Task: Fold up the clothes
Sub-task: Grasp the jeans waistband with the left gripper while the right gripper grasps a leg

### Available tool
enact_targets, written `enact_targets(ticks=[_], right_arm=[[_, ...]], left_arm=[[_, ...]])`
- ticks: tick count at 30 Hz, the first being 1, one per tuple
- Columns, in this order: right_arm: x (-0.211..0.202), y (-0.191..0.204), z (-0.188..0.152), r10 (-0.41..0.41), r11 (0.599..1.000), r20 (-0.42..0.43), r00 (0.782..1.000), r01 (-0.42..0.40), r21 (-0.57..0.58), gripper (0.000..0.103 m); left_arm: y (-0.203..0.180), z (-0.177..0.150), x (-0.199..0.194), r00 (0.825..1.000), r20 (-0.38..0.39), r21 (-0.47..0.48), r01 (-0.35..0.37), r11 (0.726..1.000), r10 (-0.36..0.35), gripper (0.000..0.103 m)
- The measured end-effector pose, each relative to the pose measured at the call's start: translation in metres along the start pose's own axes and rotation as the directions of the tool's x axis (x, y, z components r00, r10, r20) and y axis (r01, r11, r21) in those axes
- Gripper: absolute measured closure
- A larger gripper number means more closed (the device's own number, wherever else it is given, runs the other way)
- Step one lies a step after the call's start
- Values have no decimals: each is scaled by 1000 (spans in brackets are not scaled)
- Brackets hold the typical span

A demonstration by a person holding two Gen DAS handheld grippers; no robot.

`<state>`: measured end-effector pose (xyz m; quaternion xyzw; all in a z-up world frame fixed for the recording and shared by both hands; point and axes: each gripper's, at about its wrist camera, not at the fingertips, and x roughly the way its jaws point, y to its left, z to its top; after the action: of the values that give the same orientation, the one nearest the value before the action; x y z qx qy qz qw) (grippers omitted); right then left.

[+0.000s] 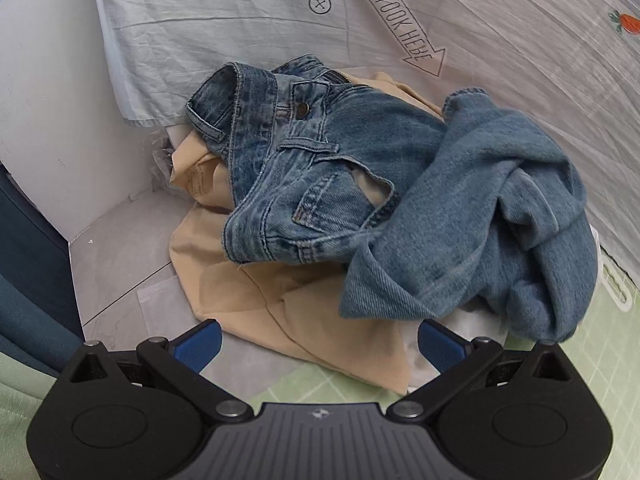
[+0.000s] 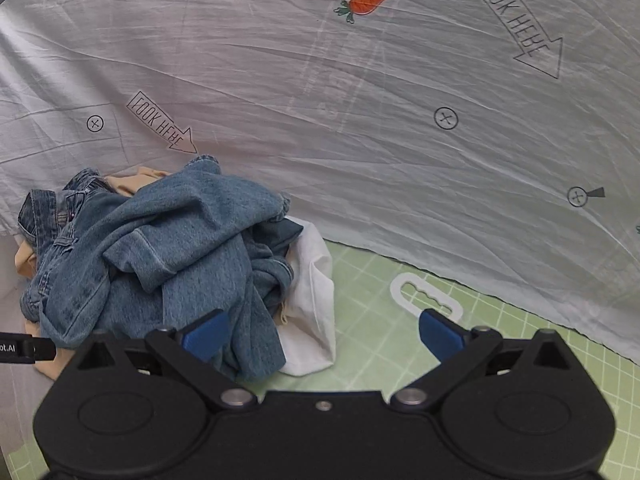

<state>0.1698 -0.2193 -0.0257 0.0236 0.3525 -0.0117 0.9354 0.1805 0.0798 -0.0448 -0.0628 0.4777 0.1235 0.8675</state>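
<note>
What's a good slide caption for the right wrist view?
Open right gripper facing crumpled jeans piled on beige and white garments.

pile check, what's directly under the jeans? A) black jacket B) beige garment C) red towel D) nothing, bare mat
B: the jeans lie crumpled on a beige garment that spreads out beneath them; a white cloth also shows at the pile's edge. Both claws, left and right, are open and empty.

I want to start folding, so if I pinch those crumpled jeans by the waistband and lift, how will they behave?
The jeans will probably hang limp: they already lie in soft twisted folds. The thick denim and seamed waistband suggest they are fairly heavy for clothing. They sit tangled on the beige garment, so it may drag along. Both the left gripper and right gripper are open.
</note>
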Motion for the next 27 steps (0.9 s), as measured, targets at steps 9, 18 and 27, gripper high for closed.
enact_targets(ticks=[9, 18, 27], right_arm=[[82, 34, 47, 184, 974, -46, 982, -175, 140, 3], [130, 49, 42, 315, 935, -106, 943, -289, 207, 2], [101, 47, 37, 372, 926, -43, 927, -367, 88, 63]], left_arm=[[30, 48, 42, 1000, 4, -155, -19, 988, 20, 4], [39, 55, 81, 996, -14, -268, 82, 960, -89, 13], [14, 56, 57, 996, 34, -182, 91, 979, -86, 81]])
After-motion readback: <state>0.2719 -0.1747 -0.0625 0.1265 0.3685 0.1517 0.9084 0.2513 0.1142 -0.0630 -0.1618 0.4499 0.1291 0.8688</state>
